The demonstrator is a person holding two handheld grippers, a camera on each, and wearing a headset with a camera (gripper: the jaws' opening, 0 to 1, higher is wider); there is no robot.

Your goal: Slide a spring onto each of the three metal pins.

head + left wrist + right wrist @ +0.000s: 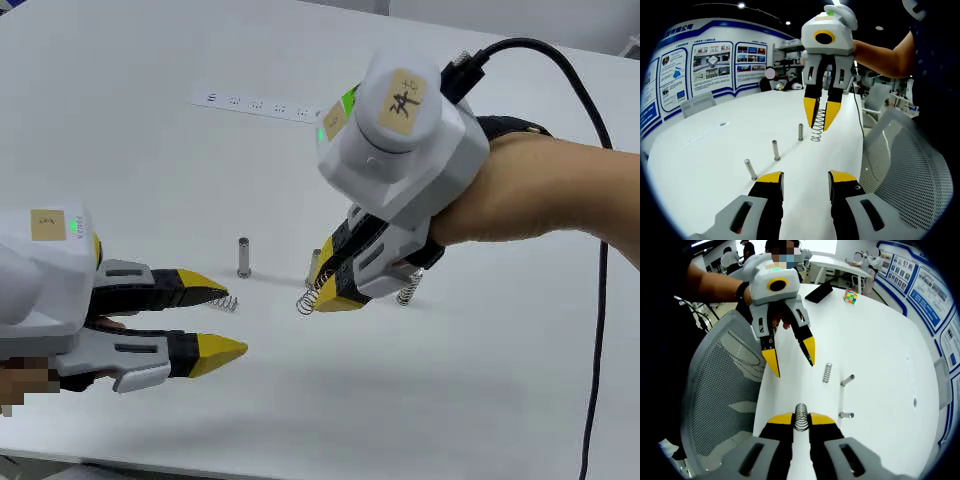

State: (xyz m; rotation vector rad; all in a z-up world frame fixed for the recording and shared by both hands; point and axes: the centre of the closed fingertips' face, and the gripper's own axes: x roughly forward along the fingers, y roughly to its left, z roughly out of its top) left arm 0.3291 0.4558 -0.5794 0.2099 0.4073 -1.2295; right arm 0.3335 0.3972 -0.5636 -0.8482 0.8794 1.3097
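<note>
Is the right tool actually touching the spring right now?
Touching. The right gripper view shows the spring pinched between the two yellow tips of the right tool.

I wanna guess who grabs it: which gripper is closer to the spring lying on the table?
Left. The left gripper is open right beside the loose spring; the right gripper is farther off, holding another spring.

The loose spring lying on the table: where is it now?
In the head view, the loose spring lies on the white table just past the yellow tips of the left gripper, in front of a bare pin.
</note>
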